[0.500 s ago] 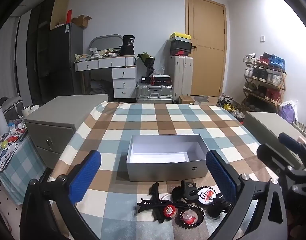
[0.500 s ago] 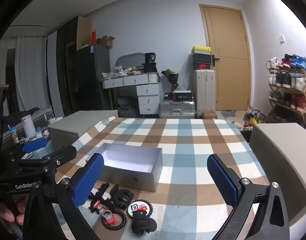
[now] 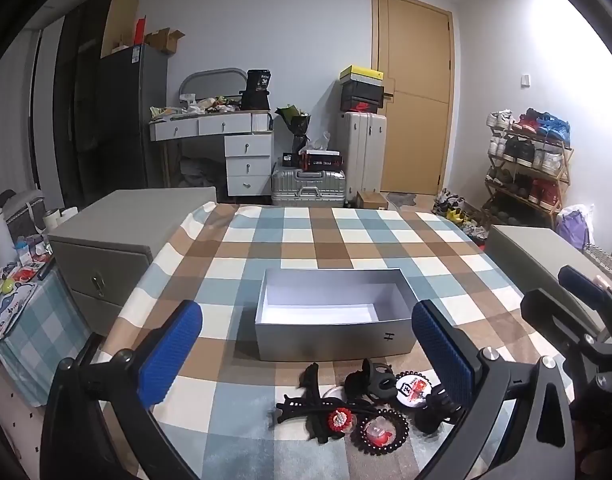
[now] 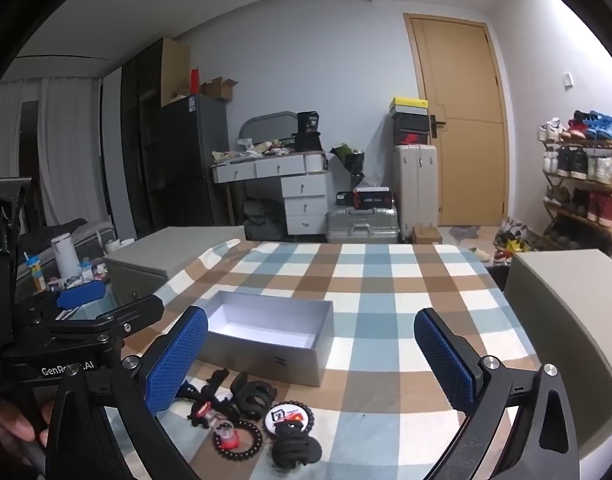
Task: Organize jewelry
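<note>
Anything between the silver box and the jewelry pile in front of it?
Nothing: only bare checked tablecloth separates the silver box from the jewelry pile, seen in both wrist views.

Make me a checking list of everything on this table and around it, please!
Surface: checked tablecloth over the table, flat.
Job's things: open grey box, nothing seen inside; pile of black hair clips and beaded bands on the cloth in front of it, outside the box.
Clutter: nothing seen elsewhere on the cloth.
Grippers: left claw open, holding nothing; right claw open, holding nothing.
Cables: nothing seen.
Surroundings: grey cabinet at the left, door, suitcases, shoe rack.
</note>
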### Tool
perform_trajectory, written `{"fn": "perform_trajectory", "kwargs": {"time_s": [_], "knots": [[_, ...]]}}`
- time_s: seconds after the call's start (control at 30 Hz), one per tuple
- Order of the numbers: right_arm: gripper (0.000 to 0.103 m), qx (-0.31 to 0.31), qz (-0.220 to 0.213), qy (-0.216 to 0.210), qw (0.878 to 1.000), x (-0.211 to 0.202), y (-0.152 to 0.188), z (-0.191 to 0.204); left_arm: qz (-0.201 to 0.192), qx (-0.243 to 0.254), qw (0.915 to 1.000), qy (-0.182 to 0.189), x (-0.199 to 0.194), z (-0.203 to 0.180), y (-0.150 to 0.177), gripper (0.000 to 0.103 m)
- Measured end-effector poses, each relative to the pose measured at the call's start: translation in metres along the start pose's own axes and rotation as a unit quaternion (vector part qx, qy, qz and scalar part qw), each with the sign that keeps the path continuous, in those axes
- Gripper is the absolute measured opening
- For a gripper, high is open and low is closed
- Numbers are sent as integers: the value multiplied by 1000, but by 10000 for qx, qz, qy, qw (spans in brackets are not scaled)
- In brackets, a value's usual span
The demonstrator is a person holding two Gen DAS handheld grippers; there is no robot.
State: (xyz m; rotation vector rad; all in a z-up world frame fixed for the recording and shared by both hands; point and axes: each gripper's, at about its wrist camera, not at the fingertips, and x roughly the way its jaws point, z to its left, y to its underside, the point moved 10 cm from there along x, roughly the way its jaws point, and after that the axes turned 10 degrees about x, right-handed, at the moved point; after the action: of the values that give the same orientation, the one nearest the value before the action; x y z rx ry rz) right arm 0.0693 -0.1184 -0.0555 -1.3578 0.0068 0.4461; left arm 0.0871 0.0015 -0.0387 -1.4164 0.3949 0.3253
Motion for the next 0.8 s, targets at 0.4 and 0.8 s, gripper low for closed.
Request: {"fn": "perform_trajectory", "kwargs": {"time_s": [0.4, 0.8], "knots": [[103, 49, -10, 69, 10000, -1, -1, -5, 48, -18, 10000, 42, 4, 0, 3, 102], [103, 46, -9, 52, 10000, -4, -1, -6, 114, -126, 9998, 119, 4, 1, 12, 102]]}}
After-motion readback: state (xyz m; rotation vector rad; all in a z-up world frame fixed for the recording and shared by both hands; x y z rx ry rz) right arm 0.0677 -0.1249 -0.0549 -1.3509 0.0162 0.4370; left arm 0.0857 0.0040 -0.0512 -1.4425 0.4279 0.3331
